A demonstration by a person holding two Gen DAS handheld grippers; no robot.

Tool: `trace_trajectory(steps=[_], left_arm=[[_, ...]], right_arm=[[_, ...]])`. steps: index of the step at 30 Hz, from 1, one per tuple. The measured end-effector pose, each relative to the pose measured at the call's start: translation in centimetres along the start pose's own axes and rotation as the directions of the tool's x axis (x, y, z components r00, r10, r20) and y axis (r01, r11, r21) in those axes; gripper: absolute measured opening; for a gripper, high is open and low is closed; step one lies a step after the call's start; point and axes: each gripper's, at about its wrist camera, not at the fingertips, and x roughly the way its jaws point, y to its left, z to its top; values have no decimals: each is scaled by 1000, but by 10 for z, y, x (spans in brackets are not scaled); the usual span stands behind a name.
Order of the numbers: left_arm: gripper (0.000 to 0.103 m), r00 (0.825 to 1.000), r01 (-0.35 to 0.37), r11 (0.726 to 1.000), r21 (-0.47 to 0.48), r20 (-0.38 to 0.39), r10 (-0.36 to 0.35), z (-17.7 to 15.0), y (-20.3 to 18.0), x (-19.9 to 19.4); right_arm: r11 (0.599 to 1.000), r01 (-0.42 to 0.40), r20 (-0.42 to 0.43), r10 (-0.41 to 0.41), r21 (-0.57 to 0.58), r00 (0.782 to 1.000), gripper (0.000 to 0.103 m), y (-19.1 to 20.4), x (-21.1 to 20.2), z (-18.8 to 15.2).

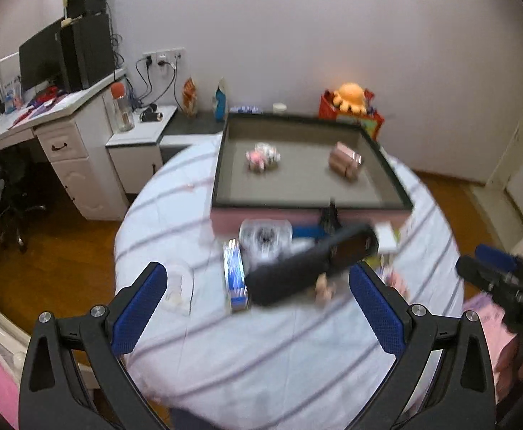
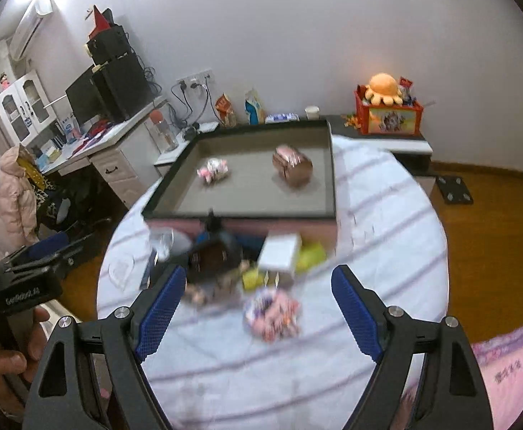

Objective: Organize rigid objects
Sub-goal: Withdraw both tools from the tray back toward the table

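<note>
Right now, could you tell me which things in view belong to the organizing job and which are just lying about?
For the job:
- tray, already holding a brown box and a pink-white toy
- black bottle, white box, blue pack, pink packet on the table
- left gripper and right gripper, both open and empty

Lying about:
- orange plush
- monitor
- desk

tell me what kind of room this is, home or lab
Most likely a room in a home, used partly as a study: a white desk with a monitor, a round table under a striped cloth, and a toy box with an orange plush octopus.
</note>
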Motion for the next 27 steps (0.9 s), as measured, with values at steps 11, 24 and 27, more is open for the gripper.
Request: trace_trajectory(steps=[11,24,27], left_arm=[[103,1000,-20,999,-47,-17,19,-39,9,1],[103,992,-59,998,-36,-117,54,-52,23,49],[103,991,-55,997,-54,-126,48,-51,30,55]], right_arm=[[1000,23,-42,-22,9,999,85,-2,0,-32],[998,61,-106,-61,0,992,85,-3,22,-43],[997,72,-117,-72,-9,990,85,-3,28,-43]])
